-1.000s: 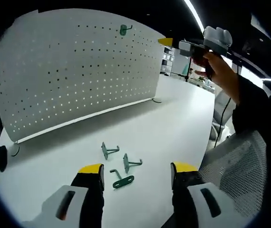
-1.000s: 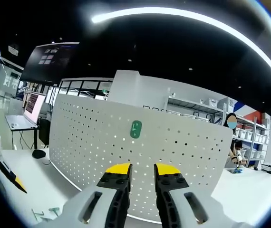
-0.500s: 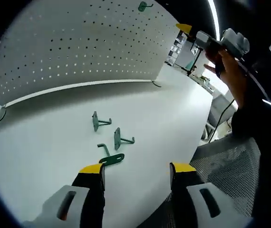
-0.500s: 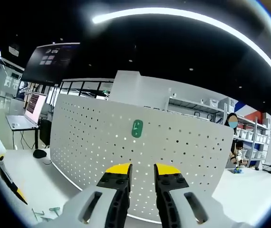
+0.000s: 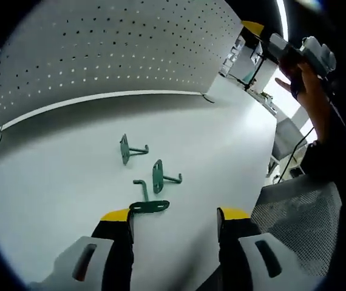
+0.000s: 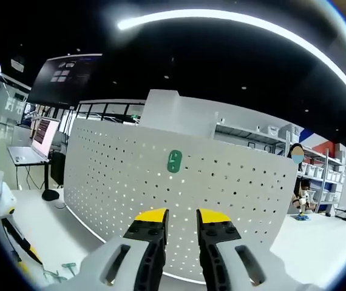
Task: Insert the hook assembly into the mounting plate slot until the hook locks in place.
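Three green hooks lie on the white table (image 5: 51, 200): one (image 5: 127, 148) farthest, one (image 5: 159, 177) in the middle, one (image 5: 147, 204) flat just ahead of my left jaw tip. My left gripper (image 5: 176, 215) hovers over them, open, with nothing between its jaws. The white pegboard (image 5: 112, 54) stands behind. In the right gripper view a green hook (image 6: 174, 161) sits mounted high on the pegboard (image 6: 112, 182). My right gripper (image 6: 182, 216) is held up in the air facing it, jaws a little apart and empty. A hand holds that right gripper (image 5: 269, 41) at the table's far right.
A grey mesh chair (image 5: 294, 209) stands at the table's right edge. An open laptop (image 6: 32, 148) and a dark mouse (image 6: 50, 195) lie on the table left of the pegboard. My left gripper (image 6: 12, 233) and the loose hooks (image 6: 67, 267) show low left. People stand by shelves far right.
The left gripper view has tipped down and come closer to the loose hooks; the nearest one now lies by the left jaw tip. The right gripper view is almost unchanged.
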### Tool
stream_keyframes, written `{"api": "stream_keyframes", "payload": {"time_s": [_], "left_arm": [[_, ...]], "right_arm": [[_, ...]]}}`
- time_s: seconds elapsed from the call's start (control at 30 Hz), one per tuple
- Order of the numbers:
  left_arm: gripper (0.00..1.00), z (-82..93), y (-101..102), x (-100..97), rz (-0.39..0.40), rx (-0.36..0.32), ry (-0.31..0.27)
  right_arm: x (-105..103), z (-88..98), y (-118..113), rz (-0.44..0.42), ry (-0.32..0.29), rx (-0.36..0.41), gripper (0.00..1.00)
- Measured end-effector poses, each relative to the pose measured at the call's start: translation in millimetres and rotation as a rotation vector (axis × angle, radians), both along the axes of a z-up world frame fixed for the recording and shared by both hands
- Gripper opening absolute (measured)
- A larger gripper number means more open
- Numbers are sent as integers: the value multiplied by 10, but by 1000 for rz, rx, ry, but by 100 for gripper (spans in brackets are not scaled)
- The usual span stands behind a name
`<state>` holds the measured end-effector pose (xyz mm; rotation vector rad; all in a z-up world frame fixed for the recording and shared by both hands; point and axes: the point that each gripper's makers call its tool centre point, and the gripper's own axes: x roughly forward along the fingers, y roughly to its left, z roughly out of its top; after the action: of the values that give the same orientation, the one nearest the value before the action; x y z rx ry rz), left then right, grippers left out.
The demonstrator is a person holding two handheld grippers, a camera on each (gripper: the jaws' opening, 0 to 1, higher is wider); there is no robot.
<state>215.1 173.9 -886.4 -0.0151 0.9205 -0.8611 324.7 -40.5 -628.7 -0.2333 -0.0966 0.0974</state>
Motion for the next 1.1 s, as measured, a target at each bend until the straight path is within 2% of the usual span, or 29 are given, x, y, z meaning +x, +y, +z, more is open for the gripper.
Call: {"api": "stream_keyframes", "payload": {"time_s": [0.23,0.53,0.7,0.83,0.87,0.93,1.03,1.1], "left_arm": [[52,-61,9,155,23,28,-25],[45,-124,60,331,54,96,-103],[43,-111,201,384,78,128,-126],[42,-121,365,425,106,181,-141],[41,-126,454,460,123,213,-157],[39,-123,537,495,132,234,-175],[33,-58,551,522,152,206,-185],[29,29,497,546,140,184,-228]], "right_arm": [[14,-33,-11,0,3,1,16],[20,-57,11,6,9,-2,16],[21,-52,17,10,9,-2,16],[20,-47,40,18,8,0,16],[20,-50,49,20,9,0,16],[20,-53,61,24,10,1,16],[21,-54,73,30,9,1,16],[20,-51,81,33,8,1,16]]}}
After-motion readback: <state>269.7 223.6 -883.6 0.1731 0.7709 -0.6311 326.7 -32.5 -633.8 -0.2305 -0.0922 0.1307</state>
